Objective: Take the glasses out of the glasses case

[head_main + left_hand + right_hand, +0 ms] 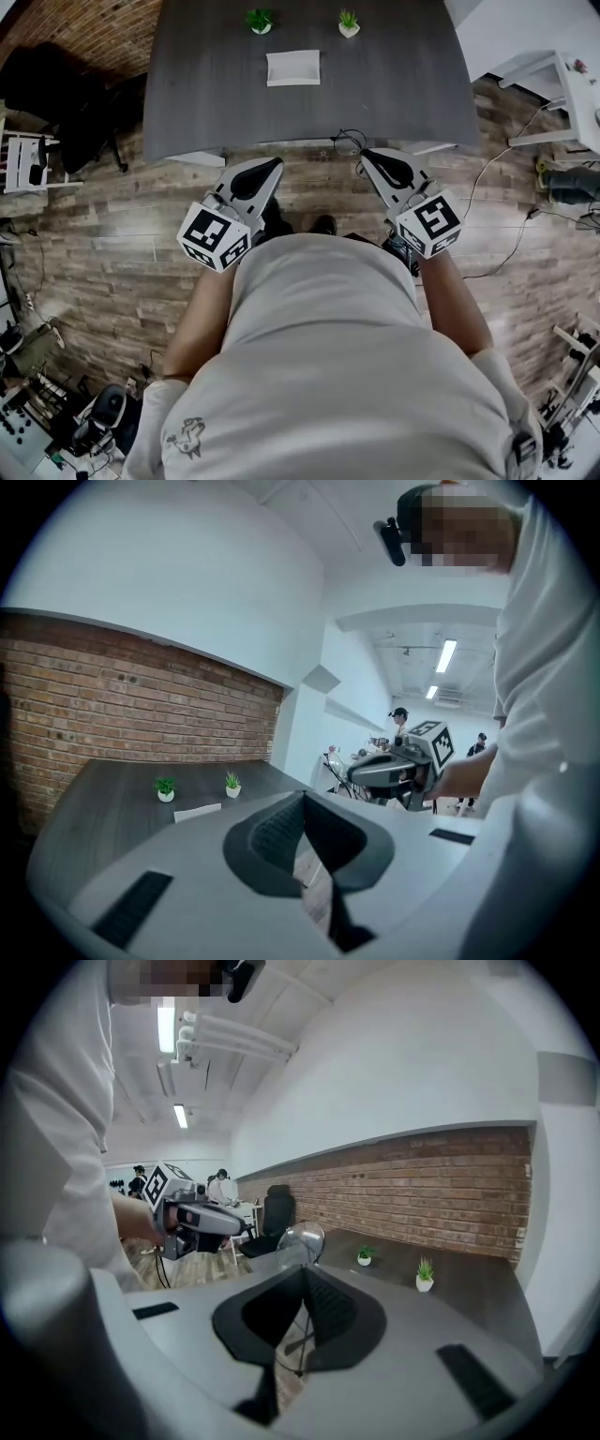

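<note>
Colour and outline are all that can be made out of the white rectangular glasses case [292, 67]: a flat, pale oblong with a slightly brighter band along its far edge, laid square to the edges of the dark grey wood-grain desk [187, 103]. Whether it is open or closed cannot be told, and its contents are not seen. It is set near the middle of the desk. A small green plant in a white pot [260, 21] stands beyond it to the left and a second small potted plant [348, 23] beyond it to the right, each apart from it.

In the head view the left claw [278, 162] is held over the brown plank floor [103, 272], just short of the desk's near edge. The case lies ahead of it and slightly to the right, well apart. In the left gripper view its dark ribbed jaws are seen clenched tip to tip, with nothing gripped between them. There the case is seen as a thin white slab on the desk to the left of the tips, in front of a red brick wall [122, 705].

The right claw [364, 153] is likewise held at the desk's near edge, and the case lies ahead of it and to the left, well apart. Its jaws are also pressed together, empty.
</note>
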Available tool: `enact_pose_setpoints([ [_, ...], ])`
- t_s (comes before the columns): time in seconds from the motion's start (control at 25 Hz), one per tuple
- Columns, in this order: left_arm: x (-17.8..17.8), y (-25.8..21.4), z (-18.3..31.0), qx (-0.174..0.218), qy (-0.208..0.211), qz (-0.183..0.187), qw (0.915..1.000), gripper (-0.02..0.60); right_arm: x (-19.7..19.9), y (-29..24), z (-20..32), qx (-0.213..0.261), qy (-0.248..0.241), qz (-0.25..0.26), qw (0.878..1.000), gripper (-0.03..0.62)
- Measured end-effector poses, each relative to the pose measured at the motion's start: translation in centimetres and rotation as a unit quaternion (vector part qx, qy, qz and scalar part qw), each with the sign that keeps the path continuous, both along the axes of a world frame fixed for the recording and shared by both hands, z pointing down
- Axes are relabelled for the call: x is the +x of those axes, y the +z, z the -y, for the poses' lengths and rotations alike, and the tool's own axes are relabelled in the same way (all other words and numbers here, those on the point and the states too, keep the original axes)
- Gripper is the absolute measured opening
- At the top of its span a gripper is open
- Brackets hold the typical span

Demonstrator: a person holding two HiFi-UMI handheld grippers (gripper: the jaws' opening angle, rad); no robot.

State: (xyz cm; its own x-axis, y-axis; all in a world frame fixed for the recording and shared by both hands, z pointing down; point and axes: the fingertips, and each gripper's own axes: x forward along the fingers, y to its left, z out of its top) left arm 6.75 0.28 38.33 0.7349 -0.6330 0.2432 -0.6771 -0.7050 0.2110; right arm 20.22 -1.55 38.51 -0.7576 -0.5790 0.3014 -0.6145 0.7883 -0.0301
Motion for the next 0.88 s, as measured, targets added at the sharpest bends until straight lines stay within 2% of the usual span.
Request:
enact_pose_setpoints([
  [0.4,0.8,0.0,-4.7,-0.006,-0.010,0.006,0.9999,0.011,1.1,0.0,-3.5,-0.001,-0.009,0.014,1.000,0.014],
  [0.64,-1.0,-0.9,-6.1,0.009,-0.013,-0.007,0.9999,0.011,-0.2,-0.5,-5.4,0.004,-0.001,0.009,1.000,0.014],
  [0.88,-4.4,-1.5,-8.4,0.013,-0.008,-0.015,0.9998,0.011,-3.5,-1.4,-7.9,0.014,0.001,0.006,1.000,0.014],
])
